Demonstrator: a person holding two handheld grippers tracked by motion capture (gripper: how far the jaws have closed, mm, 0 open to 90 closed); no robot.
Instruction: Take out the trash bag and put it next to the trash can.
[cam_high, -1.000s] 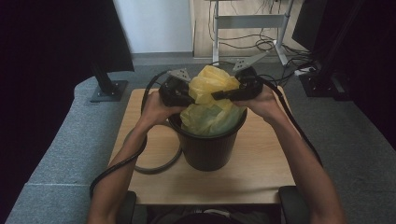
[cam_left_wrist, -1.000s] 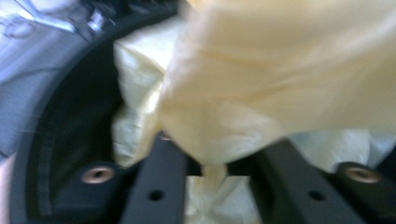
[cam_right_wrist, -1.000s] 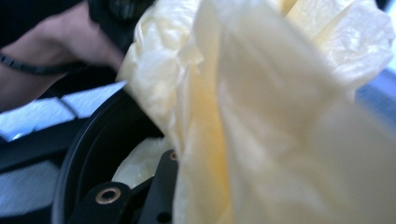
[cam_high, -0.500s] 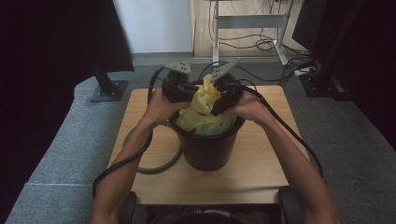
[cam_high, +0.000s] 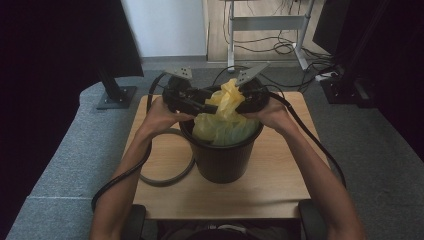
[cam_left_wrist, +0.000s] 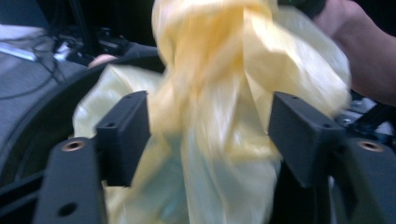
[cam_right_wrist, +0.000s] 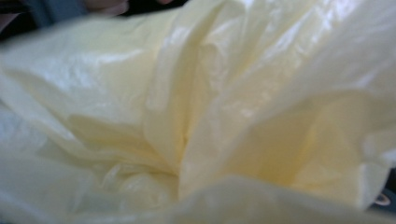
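A yellow plastic bag (cam_high: 225, 117) sits in the black bin (cam_high: 220, 160) on the worktop (cam_high: 280, 185), its gathered neck standing upright. The left gripper (cam_left_wrist: 210, 135) has just been opening; its fingers (cam_left_wrist: 123, 135) flank the neck, released. The right gripper (cam_high: 242, 104) has just been closing onto the bag's twist. Half a second ago the neck stood similarly bunched.

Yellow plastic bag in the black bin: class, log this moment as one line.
thing: yellow plastic bag, bunched above black round bin | left gripper: jaws just opened, bag between | right gripper: closing on bag | surface: wooden table
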